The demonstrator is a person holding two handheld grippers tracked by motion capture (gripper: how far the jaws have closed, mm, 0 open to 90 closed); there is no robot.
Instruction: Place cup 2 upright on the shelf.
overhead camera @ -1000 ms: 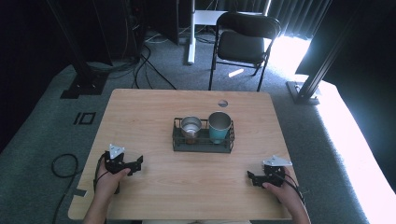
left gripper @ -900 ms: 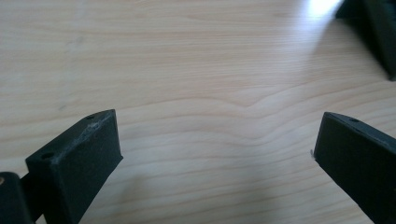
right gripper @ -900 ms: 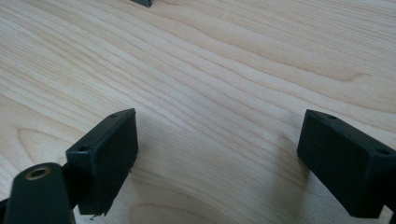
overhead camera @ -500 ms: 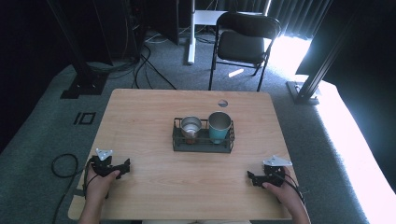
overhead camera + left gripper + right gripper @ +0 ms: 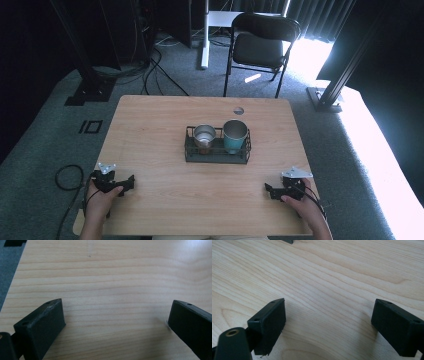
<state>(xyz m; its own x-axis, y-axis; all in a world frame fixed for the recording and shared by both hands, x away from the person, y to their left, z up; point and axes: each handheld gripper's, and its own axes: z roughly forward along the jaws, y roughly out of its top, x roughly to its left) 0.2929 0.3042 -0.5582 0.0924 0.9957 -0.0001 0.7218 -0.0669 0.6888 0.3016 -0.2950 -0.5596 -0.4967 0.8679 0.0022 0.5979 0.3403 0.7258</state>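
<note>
A black wire basket [image 5: 188,150] stands at the middle of the wooden table [image 5: 150,125]. It holds a steel cup [image 5: 204,136] on the left and a teal cup [image 5: 235,135] on the right, both upright. My left gripper [image 5: 131,181] rests near the table's front left corner, held by a hand, its jaws wide open over bare wood [image 5: 115,312]. My right gripper [image 5: 267,190] rests near the front right corner, also open, with nothing between its fingers [image 5: 268,322].
A black folding chair [image 5: 260,45] stands beyond the far edge of the table. A round cable hole [image 5: 238,110] sits near the far edge. Cables [image 5: 65,175] lie on the grey carpet at the left. A black frame post [image 5: 345,75] rises at the right.
My left gripper has slid left and a little toward the near edge along the table. The right gripper has stayed in place. The basket and cups have not moved.
</note>
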